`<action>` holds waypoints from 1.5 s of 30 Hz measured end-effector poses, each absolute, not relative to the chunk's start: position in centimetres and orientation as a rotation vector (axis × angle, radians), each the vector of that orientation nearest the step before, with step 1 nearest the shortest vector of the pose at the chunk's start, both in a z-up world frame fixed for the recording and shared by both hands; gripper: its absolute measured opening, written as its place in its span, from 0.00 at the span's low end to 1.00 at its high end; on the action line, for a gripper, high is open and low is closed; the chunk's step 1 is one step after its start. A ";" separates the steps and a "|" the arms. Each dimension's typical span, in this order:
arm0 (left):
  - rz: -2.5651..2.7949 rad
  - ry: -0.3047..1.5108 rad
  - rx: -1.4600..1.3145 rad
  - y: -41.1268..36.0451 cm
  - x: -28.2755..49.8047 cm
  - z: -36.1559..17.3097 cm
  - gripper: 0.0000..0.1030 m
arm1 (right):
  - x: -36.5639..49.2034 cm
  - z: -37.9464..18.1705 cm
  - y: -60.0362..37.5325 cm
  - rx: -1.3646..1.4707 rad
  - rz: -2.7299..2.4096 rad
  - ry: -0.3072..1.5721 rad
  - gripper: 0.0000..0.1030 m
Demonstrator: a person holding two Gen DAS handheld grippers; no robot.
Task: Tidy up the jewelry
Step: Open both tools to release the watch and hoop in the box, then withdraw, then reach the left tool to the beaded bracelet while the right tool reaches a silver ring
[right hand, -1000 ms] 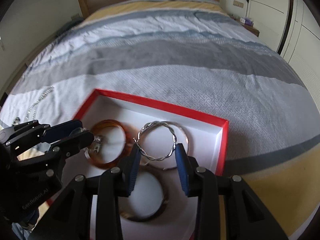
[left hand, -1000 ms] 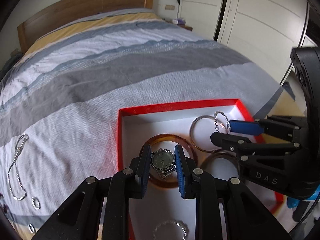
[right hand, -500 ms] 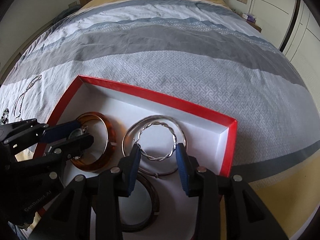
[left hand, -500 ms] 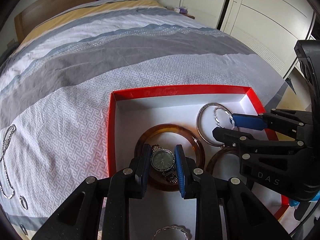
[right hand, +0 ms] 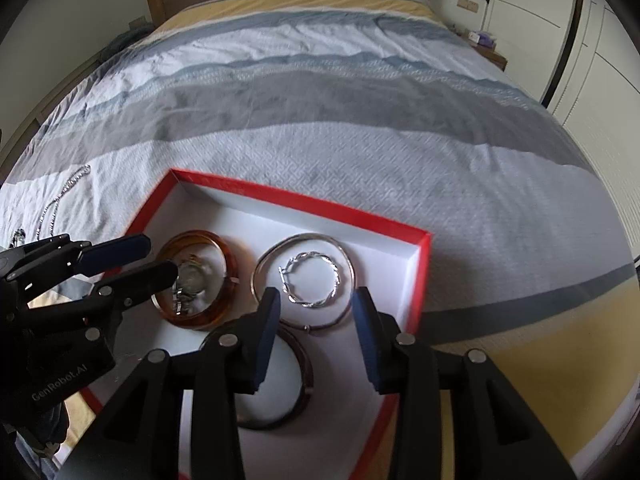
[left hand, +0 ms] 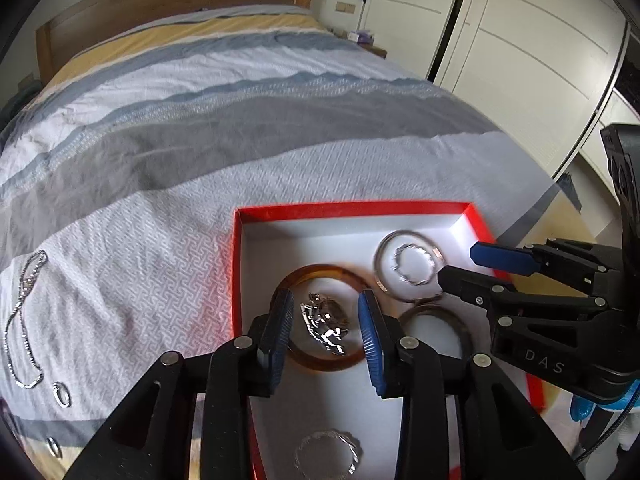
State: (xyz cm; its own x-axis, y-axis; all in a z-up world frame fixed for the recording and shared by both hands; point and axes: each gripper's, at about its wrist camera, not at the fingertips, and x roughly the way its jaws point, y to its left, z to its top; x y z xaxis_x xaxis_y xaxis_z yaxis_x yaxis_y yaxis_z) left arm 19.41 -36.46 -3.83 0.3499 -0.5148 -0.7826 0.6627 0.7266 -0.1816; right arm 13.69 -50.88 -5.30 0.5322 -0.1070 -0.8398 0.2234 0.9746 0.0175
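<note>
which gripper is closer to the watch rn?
Left. The left gripper is open right over the watch inside the amber bangle; the right gripper is off to the side, over the twisted hoop.

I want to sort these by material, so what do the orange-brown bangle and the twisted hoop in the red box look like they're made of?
The orange-brown bangle looks like glossy resin or plastic: translucent amber with darker mottling. The twisted hoop looks like polished silver-toned metal: thin, rope-twisted, with bright glints. Whether it is real silver cannot be told.
</note>
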 end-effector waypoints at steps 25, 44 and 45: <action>-0.729 0.749 0.107 -24.1 8.8 7.9 0.41 | 1.3 5.4 -43.4 0.150 -0.187 0.825 0.41; -0.502 0.691 0.074 -11.5 3.5 10.8 0.52 | -3.0 9.1 -35.0 0.127 -0.053 0.745 0.46; -0.490 0.693 0.068 -10.8 3.4 10.7 0.53 | -3.0 9.0 -34.7 0.129 -0.044 0.746 0.46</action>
State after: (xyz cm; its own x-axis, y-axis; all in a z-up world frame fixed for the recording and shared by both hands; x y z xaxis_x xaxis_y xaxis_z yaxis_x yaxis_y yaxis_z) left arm 3.39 -10.85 10.69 0.6612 -0.4109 -0.6276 0.4555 0.8847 -0.0994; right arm -3.02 -34.67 9.03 0.7336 0.0060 -0.6796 0.0855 0.9912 0.1011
